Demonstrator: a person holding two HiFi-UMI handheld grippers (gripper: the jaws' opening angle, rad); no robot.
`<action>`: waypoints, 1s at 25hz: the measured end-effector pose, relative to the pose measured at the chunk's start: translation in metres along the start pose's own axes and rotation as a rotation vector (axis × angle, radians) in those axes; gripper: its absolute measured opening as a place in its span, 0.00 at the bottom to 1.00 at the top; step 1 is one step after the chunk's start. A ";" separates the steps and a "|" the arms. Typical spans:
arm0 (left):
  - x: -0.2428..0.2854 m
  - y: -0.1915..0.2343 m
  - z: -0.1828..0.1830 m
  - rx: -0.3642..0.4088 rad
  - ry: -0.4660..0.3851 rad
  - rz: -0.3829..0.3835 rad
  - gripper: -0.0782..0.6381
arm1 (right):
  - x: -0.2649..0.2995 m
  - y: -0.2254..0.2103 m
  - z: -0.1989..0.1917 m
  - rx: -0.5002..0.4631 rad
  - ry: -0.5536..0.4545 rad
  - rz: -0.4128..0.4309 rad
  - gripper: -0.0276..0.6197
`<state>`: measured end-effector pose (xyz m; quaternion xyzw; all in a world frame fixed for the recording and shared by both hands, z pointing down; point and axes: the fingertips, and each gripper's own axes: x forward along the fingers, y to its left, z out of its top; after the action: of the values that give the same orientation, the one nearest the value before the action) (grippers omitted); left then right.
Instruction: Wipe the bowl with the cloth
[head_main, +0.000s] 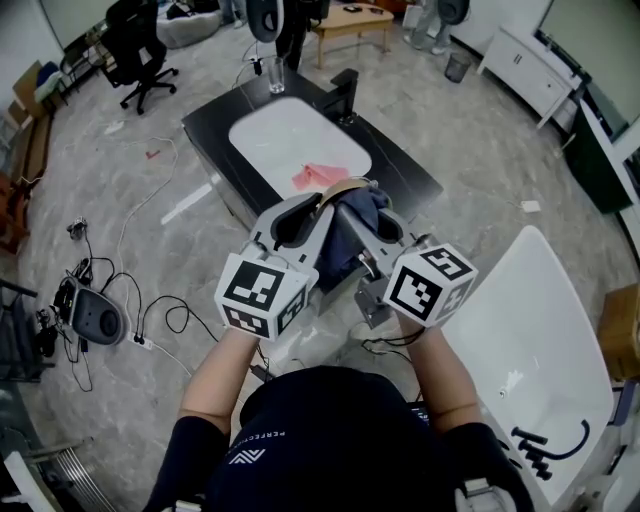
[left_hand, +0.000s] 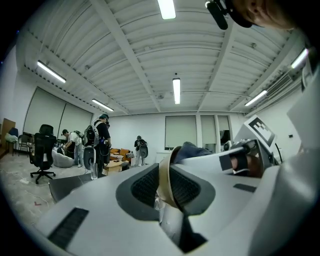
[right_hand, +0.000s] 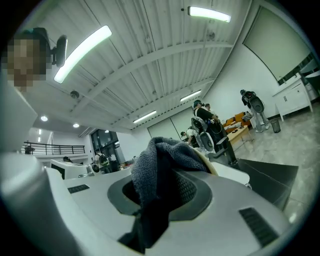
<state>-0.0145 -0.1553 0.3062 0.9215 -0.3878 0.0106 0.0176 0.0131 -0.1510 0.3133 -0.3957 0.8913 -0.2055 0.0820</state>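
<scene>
In the head view I hold both grippers close together above the floor, in front of the black table. My left gripper (head_main: 305, 215) is shut on the rim of a beige bowl (head_main: 345, 188). In the left gripper view that thin rim (left_hand: 165, 182) stands on edge between the dark pads of the left gripper (left_hand: 166, 190). My right gripper (head_main: 380, 228) is shut on a dark grey-blue cloth (head_main: 358, 215), which lies against the bowl. The right gripper view shows the cloth (right_hand: 157, 175) bunched between the right gripper's (right_hand: 160, 192) jaws, with the bowl's edge (right_hand: 207, 162) just behind it.
A low black table (head_main: 405, 180) ahead carries a white board (head_main: 270, 140), a pink rag (head_main: 318, 177) and a drinking glass (head_main: 276, 75). A white table (head_main: 540, 330) stands at my right. Cables (head_main: 150, 320) and a grey device (head_main: 95, 315) lie on the floor at left. People stand far back.
</scene>
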 end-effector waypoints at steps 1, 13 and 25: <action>-0.001 0.001 0.002 0.000 -0.001 -0.004 0.19 | 0.001 0.002 0.001 -0.005 0.006 0.005 0.19; -0.004 0.015 0.007 0.042 0.046 -0.009 0.18 | 0.014 0.013 -0.022 -0.095 0.177 0.065 0.19; -0.001 0.034 -0.013 0.067 0.131 0.082 0.16 | 0.017 0.008 -0.055 -0.318 0.422 -0.009 0.19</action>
<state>-0.0398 -0.1781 0.3201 0.9023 -0.4227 0.0844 0.0115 -0.0208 -0.1421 0.3593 -0.3560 0.9080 -0.1412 -0.1701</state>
